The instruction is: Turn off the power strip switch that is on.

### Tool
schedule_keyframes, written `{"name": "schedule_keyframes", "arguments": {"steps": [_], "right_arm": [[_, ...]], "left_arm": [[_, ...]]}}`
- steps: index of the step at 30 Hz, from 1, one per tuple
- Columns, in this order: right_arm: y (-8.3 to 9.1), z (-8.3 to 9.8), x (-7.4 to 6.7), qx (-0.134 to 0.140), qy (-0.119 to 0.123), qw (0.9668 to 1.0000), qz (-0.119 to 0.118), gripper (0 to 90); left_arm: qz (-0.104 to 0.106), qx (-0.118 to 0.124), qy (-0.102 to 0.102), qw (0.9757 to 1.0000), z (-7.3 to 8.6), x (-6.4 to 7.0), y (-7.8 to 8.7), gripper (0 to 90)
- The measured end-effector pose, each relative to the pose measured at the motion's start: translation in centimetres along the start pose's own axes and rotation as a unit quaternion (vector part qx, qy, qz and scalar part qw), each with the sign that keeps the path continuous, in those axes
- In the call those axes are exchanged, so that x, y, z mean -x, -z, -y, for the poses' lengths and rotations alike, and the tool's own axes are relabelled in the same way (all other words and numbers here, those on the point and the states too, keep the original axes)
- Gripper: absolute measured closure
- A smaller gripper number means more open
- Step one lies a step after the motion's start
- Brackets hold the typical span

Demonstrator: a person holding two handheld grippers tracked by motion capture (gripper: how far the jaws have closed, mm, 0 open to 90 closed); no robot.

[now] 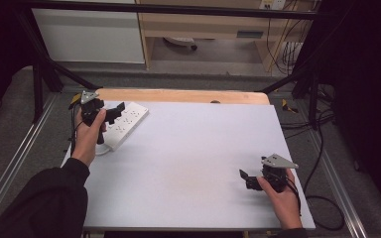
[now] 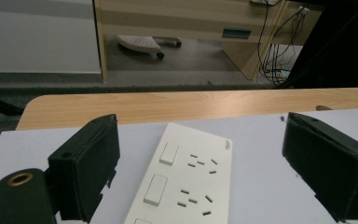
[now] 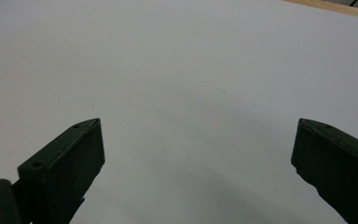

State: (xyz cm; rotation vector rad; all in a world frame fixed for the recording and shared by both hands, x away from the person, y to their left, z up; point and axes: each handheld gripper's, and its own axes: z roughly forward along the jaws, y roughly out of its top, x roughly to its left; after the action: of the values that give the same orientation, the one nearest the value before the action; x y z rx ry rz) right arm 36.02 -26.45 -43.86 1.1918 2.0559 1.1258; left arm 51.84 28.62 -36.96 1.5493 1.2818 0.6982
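Observation:
A white power strip lies at the table's far left, with switches and socket holes on top. My left gripper hovers just over its near end, open, its jaws standing wide on either side of the strip and not touching it. My right gripper rests low near the table's front right corner, open with nothing between its jaws. It faces bare white surface.
A white sheet covers most of the table, leaving a wooden strip along the far edge. The power strip's white cord trails toward the left edge. Black frame bars and floor cables surround the table.

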Motion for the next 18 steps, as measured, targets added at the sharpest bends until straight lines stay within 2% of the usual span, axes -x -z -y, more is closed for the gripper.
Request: {"name": "schedule_keyframes", "arguments": {"steps": [5,14,18], "right_arm": [[0.0,0.0,0.0,0.003,-0.001,1.0000,-0.003,3.1],[0.0,-0.1,0.2,0.009,-0.009,0.9999,-0.008,3.1],[-0.1,-0.1,0.2,0.008,-0.008,0.9999,-0.012,3.1]], "left_arm": [[0.007,0.023,0.002,0.9997,-0.5,0.2,1.3,11.0],[0.014,0.018,-0.006,0.9997,-0.6,0.9,2.1,10.6],[0.025,0.015,-0.005,0.9996,-0.5,1.2,2.6,9.3]]}}
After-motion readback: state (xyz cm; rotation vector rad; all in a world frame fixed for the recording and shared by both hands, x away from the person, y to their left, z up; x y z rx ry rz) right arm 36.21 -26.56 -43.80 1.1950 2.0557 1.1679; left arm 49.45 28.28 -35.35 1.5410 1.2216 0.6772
